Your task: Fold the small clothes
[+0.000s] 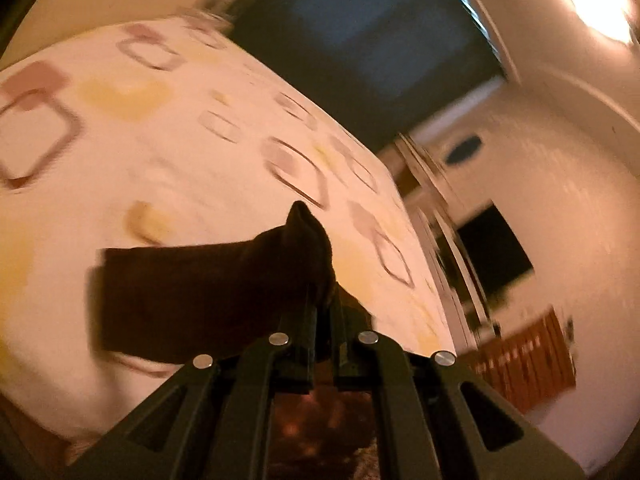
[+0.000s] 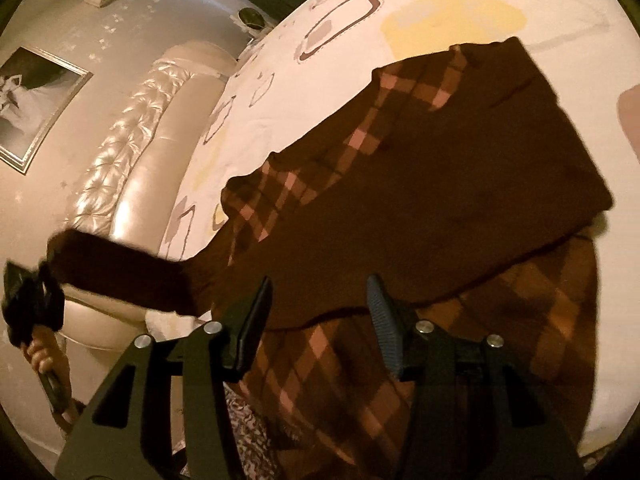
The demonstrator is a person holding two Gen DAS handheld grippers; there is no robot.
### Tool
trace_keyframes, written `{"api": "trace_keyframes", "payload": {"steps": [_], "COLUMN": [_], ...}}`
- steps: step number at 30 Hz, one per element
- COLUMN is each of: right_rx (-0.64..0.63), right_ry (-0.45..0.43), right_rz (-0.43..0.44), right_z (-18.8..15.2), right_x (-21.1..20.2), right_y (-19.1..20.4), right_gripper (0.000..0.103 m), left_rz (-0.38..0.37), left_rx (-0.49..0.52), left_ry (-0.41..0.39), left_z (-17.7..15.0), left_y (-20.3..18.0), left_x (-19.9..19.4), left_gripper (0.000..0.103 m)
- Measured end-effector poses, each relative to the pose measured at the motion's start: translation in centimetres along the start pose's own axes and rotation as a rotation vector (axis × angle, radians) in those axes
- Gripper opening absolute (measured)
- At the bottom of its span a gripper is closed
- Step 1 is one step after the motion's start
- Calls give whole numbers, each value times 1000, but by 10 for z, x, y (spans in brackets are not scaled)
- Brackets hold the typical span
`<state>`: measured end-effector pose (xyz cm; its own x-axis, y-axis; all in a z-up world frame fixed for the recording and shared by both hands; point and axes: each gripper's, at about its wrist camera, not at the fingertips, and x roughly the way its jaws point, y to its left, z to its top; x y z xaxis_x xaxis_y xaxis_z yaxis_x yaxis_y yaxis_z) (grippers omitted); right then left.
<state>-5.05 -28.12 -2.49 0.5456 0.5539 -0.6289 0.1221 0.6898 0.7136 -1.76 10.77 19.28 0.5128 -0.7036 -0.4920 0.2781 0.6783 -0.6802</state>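
A dark brown garment with pink and tan argyle panels (image 2: 420, 184) lies spread on the bed. My right gripper (image 2: 320, 312) is open just above its near part, holding nothing. My left gripper (image 1: 324, 300) is shut on the end of a brown sleeve (image 1: 200, 292), lifted off the bed. In the right wrist view the left gripper (image 2: 28, 300) shows at the far left, pulling that sleeve (image 2: 120, 276) out sideways past the bed's edge.
The bed sheet (image 2: 440, 8) is white with yellow and brown squares. A padded cream headboard (image 2: 132, 152) and a framed picture (image 2: 36, 100) stand to the left. A dark window (image 1: 360, 40) and a wall screen (image 1: 496, 252) show in the left wrist view.
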Motion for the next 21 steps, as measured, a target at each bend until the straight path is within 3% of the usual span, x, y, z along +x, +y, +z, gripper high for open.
{"api": "trace_keyframes", "payload": {"steps": [5, 12, 17, 21], "right_rx": [37, 110, 158, 172], "right_ry": [-12, -9, -2, 1], "right_rz": [22, 16, 14, 27], "right_z": [4, 8, 6, 7], "right_x": [-21, -31, -27, -27], "right_y": [-18, -53, -70, -73], "right_gripper": [49, 49, 49, 49], "left_rz": [-33, 66, 124, 130], "left_rx": [52, 27, 38, 51], "left_ry": [152, 330, 385, 360], "left_z": [-42, -99, -129, -138], "left_y": [-54, -47, -33, -30], "left_x": [111, 243, 288, 278], "left_gripper": [5, 5, 5, 9]}}
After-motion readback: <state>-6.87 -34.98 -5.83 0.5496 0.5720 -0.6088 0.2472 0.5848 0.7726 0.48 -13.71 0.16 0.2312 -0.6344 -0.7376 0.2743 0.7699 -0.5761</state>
